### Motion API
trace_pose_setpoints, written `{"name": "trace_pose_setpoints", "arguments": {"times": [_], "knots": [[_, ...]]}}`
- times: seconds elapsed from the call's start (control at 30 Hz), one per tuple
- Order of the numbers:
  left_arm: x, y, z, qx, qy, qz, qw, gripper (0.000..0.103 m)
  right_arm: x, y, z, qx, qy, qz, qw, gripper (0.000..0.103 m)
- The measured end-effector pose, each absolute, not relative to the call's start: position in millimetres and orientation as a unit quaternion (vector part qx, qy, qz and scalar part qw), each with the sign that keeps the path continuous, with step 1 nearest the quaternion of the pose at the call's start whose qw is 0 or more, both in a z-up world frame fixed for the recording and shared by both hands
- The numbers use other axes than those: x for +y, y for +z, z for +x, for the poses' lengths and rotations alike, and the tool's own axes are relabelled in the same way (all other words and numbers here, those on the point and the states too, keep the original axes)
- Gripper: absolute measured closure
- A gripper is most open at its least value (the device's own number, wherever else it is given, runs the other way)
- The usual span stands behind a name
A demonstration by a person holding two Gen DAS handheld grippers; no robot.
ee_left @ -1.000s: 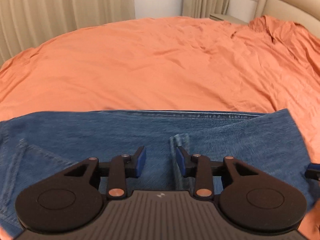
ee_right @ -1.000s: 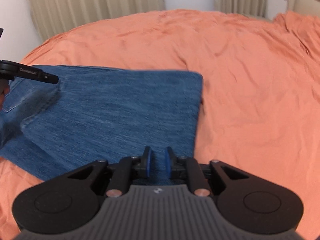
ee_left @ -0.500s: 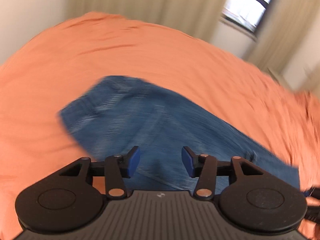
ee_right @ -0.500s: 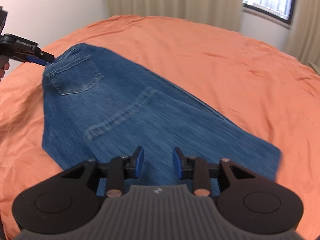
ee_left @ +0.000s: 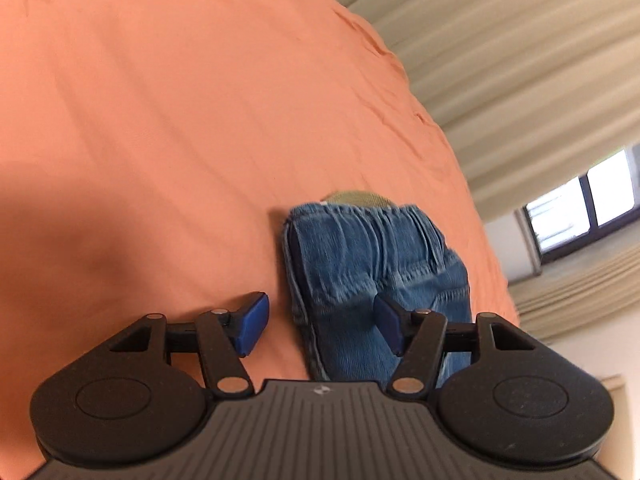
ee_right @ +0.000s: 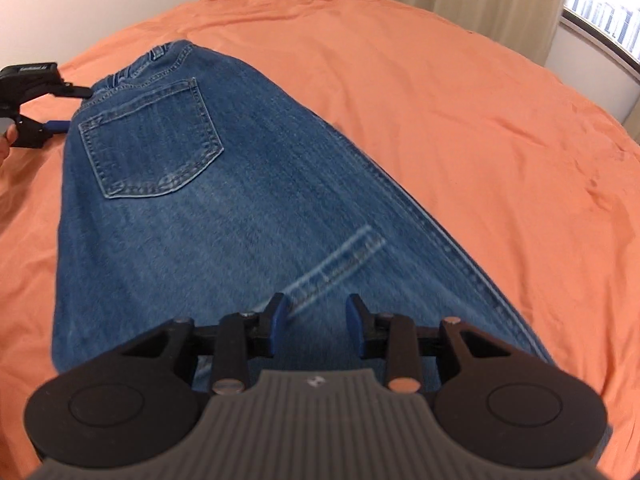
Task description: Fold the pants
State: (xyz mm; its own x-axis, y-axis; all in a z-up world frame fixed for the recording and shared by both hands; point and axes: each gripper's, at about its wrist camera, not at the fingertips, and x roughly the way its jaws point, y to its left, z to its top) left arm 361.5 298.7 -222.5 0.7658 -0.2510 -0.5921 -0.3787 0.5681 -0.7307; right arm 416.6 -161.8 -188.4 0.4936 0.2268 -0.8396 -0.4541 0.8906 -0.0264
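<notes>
The left gripper (ee_left: 320, 326) has its blue pads wide apart at the waist end of the jeans (ee_left: 376, 280); one pad sits over the denim, the other over the orange bed sheet (ee_left: 160, 120); it grips nothing. The right gripper (ee_right: 316, 320) is also spread apart, holding nothing, low over the leg part of the jeans (ee_right: 224, 216). The jeans lie flat on the bed, back pocket (ee_right: 148, 140) up. Half a second ago the left gripper was farther from the waist and its pads were closer together; the right one's gap is wider now too. The white label on the left gripper is too blurry to read.
</notes>
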Motion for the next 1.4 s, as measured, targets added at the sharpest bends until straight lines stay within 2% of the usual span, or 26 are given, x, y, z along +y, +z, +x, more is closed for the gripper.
{"name": "trace_pose_setpoints", "arguments": {"times": [0.2, 0.3, 0.47, 0.53, 0.77, 0.8, 1.07, 1.23, 1.4], "knots": [[297.1, -230.6, 383.1, 0.328, 0.031, -0.448, 0.831, 0.037, -153.2, -205.6, 439.0, 0.489, 0.211, -0.136, 0.835, 0.072], [299.8, -230.8, 385.3, 0.329, 0.032, -0.442, 0.834, 0.048, -151.1, -214.3, 447.9, 0.509, 0.206, -0.123, 0.827, 0.071], [301.3, -224.7, 384.4, 0.332, 0.034, -0.429, 0.840, 0.080, -151.1, -221.2, 452.1, 0.521, 0.198, -0.111, 0.823, 0.069], [296.7, -211.3, 383.1, 0.328, 0.032, -0.411, 0.850, 0.085, -150.9, -221.6, 451.2, 0.520, 0.195, -0.109, 0.825, 0.069], [251.5, -124.3, 372.0, 0.298, 0.013, -0.309, 0.903, 0.087, -150.0, -206.3, 446.1, 0.515, 0.181, -0.101, 0.832, 0.070], [239.0, -108.1, 368.9, 0.291, 0.005, -0.287, 0.913, 0.087, -152.9, -198.8, 442.4, 0.508, 0.179, -0.094, 0.837, 0.073], [88.9, -8.5, 327.4, 0.223, -0.091, -0.097, 0.966, 0.087, -229.5, -143.3, 374.7, 0.471, 0.153, -0.005, 0.869, 0.074], [-32.7, 3.8, 292.4, 0.213, -0.140, 0.023, 0.967, 0.086, -283.0, -128.6, 318.5, 0.458, 0.115, 0.024, 0.881, 0.073], [-139.5, -38.6, 258.8, 0.233, -0.186, 0.121, 0.947, 0.086, -332.6, -131.1, 267.2, 0.460, 0.070, 0.081, 0.882, 0.073]]}}
